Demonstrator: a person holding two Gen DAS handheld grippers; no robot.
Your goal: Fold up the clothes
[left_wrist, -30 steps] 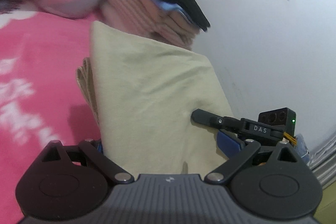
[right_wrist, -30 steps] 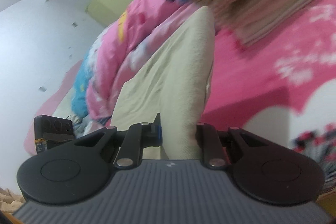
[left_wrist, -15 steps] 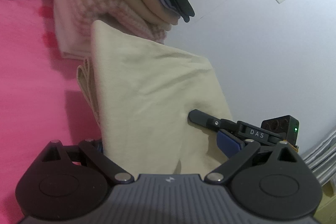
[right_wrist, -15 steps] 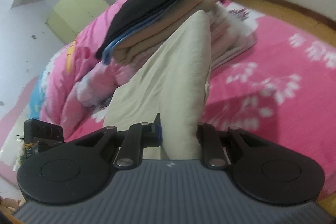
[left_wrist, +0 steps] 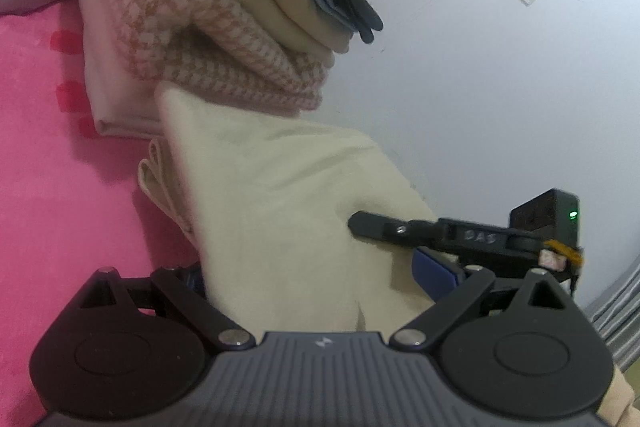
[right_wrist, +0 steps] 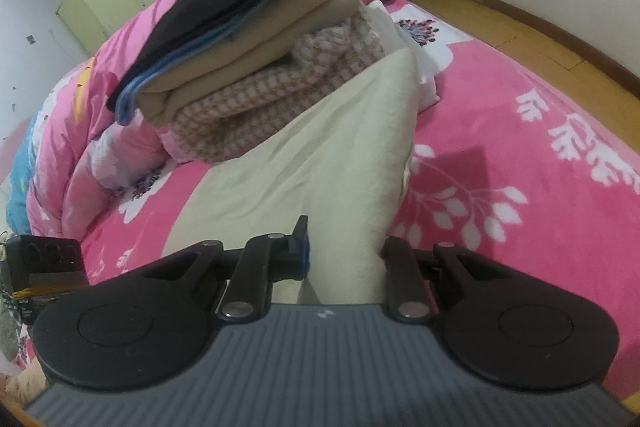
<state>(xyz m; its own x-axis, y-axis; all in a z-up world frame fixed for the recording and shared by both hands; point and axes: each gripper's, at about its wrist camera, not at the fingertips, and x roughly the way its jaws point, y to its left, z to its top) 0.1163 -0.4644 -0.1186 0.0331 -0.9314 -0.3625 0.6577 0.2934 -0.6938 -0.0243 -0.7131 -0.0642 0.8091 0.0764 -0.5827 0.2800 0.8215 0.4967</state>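
A folded cream garment (left_wrist: 280, 211) hangs lifted between both grippers over the pink bed. My left gripper (left_wrist: 316, 275) is shut on its near edge, the cloth filling the gap between the fingers. In the right wrist view the same cream garment (right_wrist: 340, 163) runs forward from my right gripper (right_wrist: 344, 251), which is shut on it. The right gripper's black finger (left_wrist: 384, 227) lies on the cloth at the right of the left wrist view. The garment's far edge reaches the foot of a stack of folded clothes (left_wrist: 224, 15).
The stack of folded clothes (right_wrist: 248, 67) holds checked pink, beige, blue and black layers on the floral pink bedspread (right_wrist: 520, 167). A rumpled pink quilt (right_wrist: 96, 115) lies behind it. White wall (left_wrist: 480, 87) is to the right; wooden floor (right_wrist: 520, 39) lies beyond the bed.
Both grippers have carried the cream garment toward the stack, which now looms larger and closer. The garment's far edge has come up to the stack's base. Both grips are unchanged.
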